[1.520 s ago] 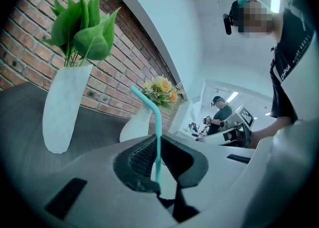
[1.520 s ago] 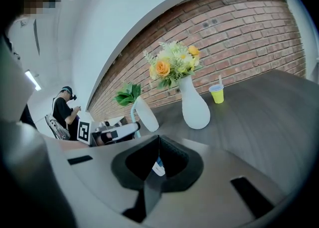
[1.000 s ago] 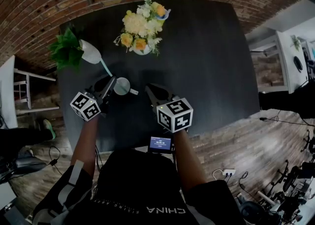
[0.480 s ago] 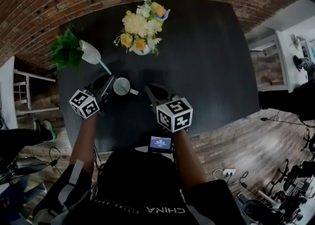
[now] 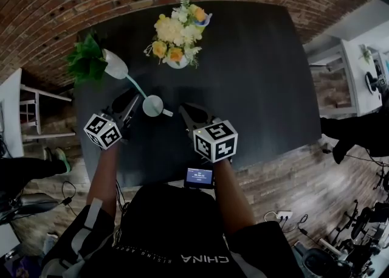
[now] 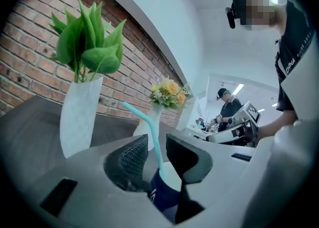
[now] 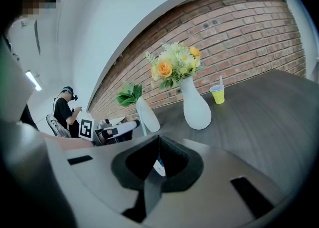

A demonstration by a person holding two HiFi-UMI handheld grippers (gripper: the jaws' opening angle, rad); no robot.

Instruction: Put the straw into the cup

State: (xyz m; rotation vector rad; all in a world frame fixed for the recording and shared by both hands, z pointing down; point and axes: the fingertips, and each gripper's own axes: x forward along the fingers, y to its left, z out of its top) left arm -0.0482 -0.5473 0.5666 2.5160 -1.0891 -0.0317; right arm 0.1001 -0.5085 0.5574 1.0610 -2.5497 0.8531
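Observation:
A dark blue paper cup (image 5: 152, 105) with a white inside stands on the black table (image 5: 255, 76). A teal straw (image 5: 137, 86) stands in it and leans up to the left. My left gripper (image 5: 135, 104) is open beside the cup. In the left gripper view the straw (image 6: 149, 127) rises between the parted jaws without touching them, and the cup (image 6: 162, 192) sits just below. My right gripper (image 5: 182, 109) is at the cup's right side. In the right gripper view it (image 7: 158, 144) is shut, with a white and blue bit of the cup (image 7: 158, 167) pinched low between the jaws.
A white vase of green leaves (image 5: 114, 64) stands just beyond the straw on the left. A white vase of yellow flowers (image 5: 176, 58) is further back, with a small yellow cup (image 7: 217, 94) beside it. The table's near edge runs just under my hands. A white chair (image 5: 12, 106) is at far left.
My left gripper has drawn back a little to the left, away from the cup. The straw stays in the cup. The right gripper has held still.

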